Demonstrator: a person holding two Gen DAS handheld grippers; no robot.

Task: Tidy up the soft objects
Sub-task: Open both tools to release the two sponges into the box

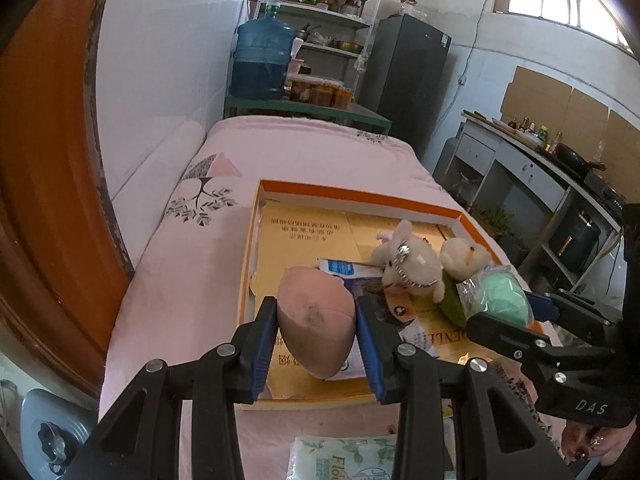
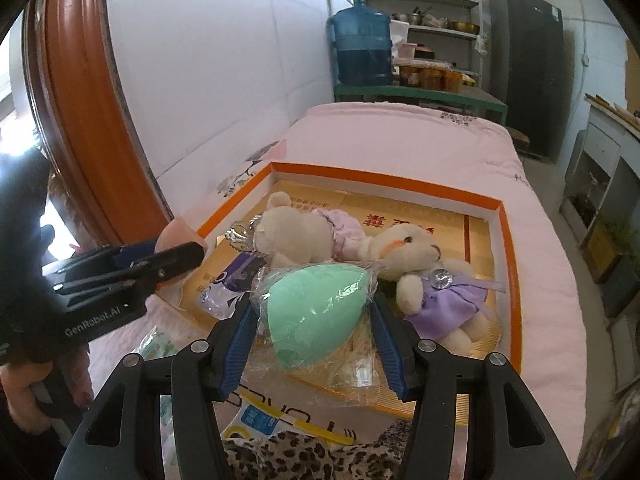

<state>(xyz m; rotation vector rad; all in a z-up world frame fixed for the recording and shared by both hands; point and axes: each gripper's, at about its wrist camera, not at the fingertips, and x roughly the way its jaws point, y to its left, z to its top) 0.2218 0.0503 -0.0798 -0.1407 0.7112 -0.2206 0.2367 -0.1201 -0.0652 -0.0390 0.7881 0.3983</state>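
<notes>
Ahead of the left gripper (image 1: 316, 344), an orange-rimmed shallow box (image 1: 360, 196) lay on a pink quilt (image 1: 304, 152). The left wrist view alone showed the pink beauty sponge (image 1: 316, 322) in full, its blunt end smudged grey; from the right wrist only a sliver of that sponge (image 2: 176, 236) appeared past the left gripper (image 2: 160, 264). The right wrist view alone showed the two plush bears clearly: one in a pink dress (image 2: 304, 232) lying face down, one in a purple dress (image 2: 436, 280) on its back, both inside the box (image 2: 500, 204). From the left they read as pale lumps (image 1: 412, 264) (image 1: 464, 256).

Left jaws were clamped on the pink sponge, blue pads (image 1: 262, 340) pressing both flanks, above the near part of the box. Right gripper (image 2: 316, 328) jaws stood partly apart with a mint-green beauty sponge (image 2: 316, 312) in a clear wrapper between the pads (image 2: 240, 336); the wrapper reached both pads, and the sponge appeared held. In the left view the same green sponge (image 1: 500, 296) sat at the tip of the right gripper (image 1: 512, 316).

Printed yellow sheets (image 1: 304, 224) lined the box floor. A tissue pack (image 1: 340, 456) lay below the left gripper, a leopard-print fabric (image 2: 304, 456) below the right. Beyond stood a blue water jug (image 1: 260, 60), metal shelving (image 1: 332, 12), a dark refrigerator (image 1: 408, 76) and a counter with cookware (image 1: 552, 152). An orange door frame (image 1: 52, 160) ran along the left.
</notes>
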